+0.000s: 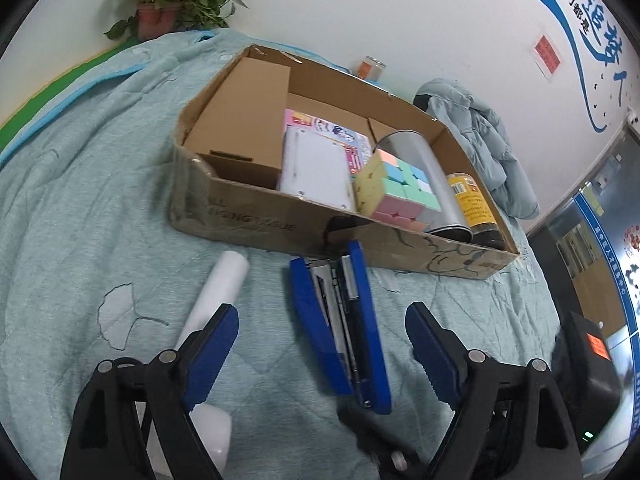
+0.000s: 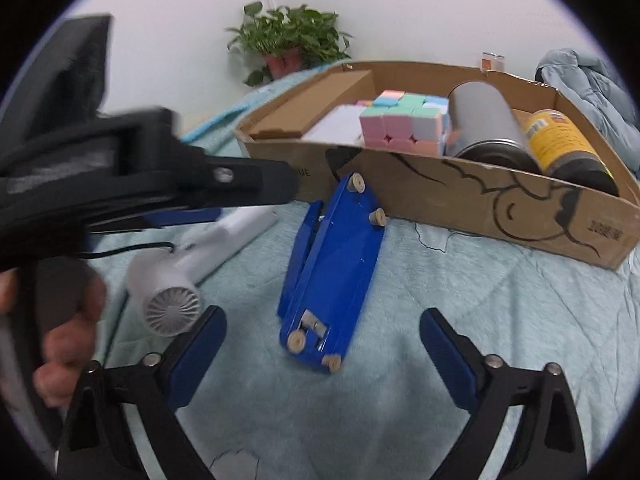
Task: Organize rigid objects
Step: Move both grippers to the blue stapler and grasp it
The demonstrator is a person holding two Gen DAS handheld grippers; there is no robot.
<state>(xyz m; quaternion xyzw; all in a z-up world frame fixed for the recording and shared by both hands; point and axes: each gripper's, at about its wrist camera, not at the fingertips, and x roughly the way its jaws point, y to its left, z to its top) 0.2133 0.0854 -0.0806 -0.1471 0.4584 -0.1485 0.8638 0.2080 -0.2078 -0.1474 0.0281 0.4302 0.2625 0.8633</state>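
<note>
Pale teal quilt (image 1: 100, 208) covers the whole surface, w/ a white wall behind and a potted plant (image 2: 290, 42) at the back corner. Cardboard box (image 1: 256, 220) sits on the quilt, its far right end cut off by the fisheye edge in the right wrist view. Inside: brown carton (image 1: 240, 120), white flat case (image 1: 316, 168) over a pink booklet that's mostly hidden, pastel cube (image 1: 396, 184), silver can (image 1: 424, 168) lying on its side, and a yellow-label jar (image 1: 474, 204) w/ print too small to read.

Blue stapler (image 1: 340, 328) lies on the quilt just in front of the box, far tip touching or nearly touching the box wall; can't tell which. Right wrist view shows its underside w/ small round feet, so it's tipped on its side. White hair dryer (image 2: 172, 292) lies left of it, handle partly hidden behind the left claw's arm.

Left claw (image 1: 322, 344) released, blue pads wide, stapler between them but not pressed. Right claw (image 2: 322, 344) also released, pads apart either side of the stapler's near end. Part of a hand (image 2: 68, 320) shows at the left edge, blurred.
</note>
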